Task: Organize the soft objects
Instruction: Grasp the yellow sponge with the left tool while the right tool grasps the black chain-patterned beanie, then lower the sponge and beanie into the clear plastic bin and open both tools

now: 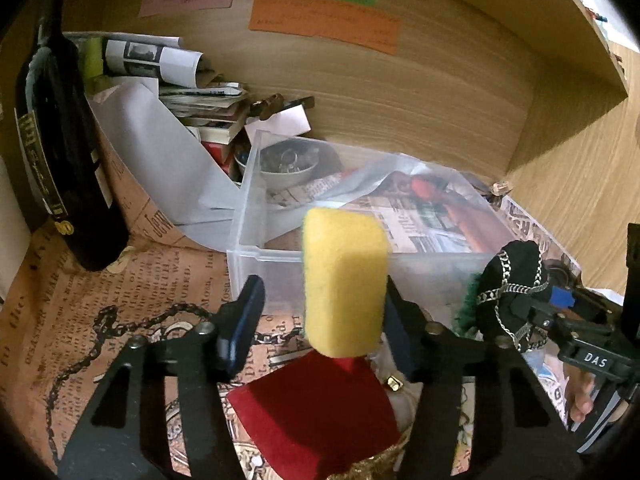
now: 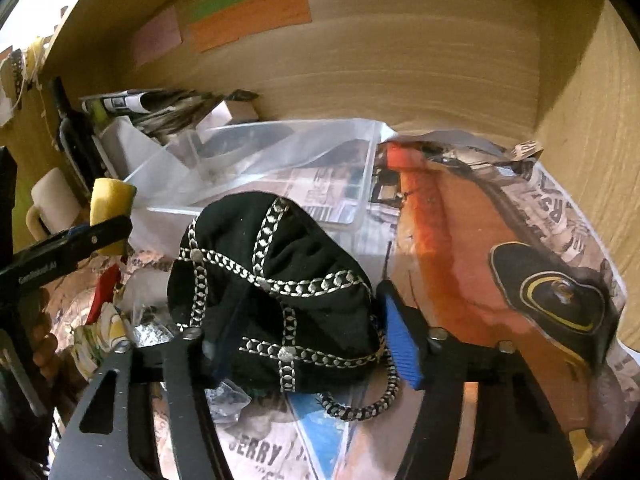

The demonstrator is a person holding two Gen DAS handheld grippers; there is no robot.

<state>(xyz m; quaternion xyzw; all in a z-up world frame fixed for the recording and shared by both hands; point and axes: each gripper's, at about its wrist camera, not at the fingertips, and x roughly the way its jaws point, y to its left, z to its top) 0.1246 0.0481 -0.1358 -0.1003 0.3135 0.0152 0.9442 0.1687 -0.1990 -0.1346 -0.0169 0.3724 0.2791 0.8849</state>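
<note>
A yellow sponge (image 1: 344, 280) stands upright between the fingers of my left gripper (image 1: 320, 316). It touches the right finger; a gap shows beside the left finger. From the right wrist view the left gripper is seen shut on the sponge (image 2: 110, 208). My right gripper (image 2: 308, 332) is shut on a black soft pouch with silver chain trim (image 2: 272, 280), also seen in the left wrist view (image 1: 516, 292). A clear plastic bin (image 1: 360, 216) sits just beyond both grippers (image 2: 280, 160).
A dark wine bottle (image 1: 60, 152) stands at left. A red velvet box (image 1: 316, 412) lies under the left gripper, with a dark chain (image 1: 120, 320) on newspaper. Books and papers (image 1: 192, 96) pile at the back. Wooden walls enclose the shelf (image 1: 400, 88).
</note>
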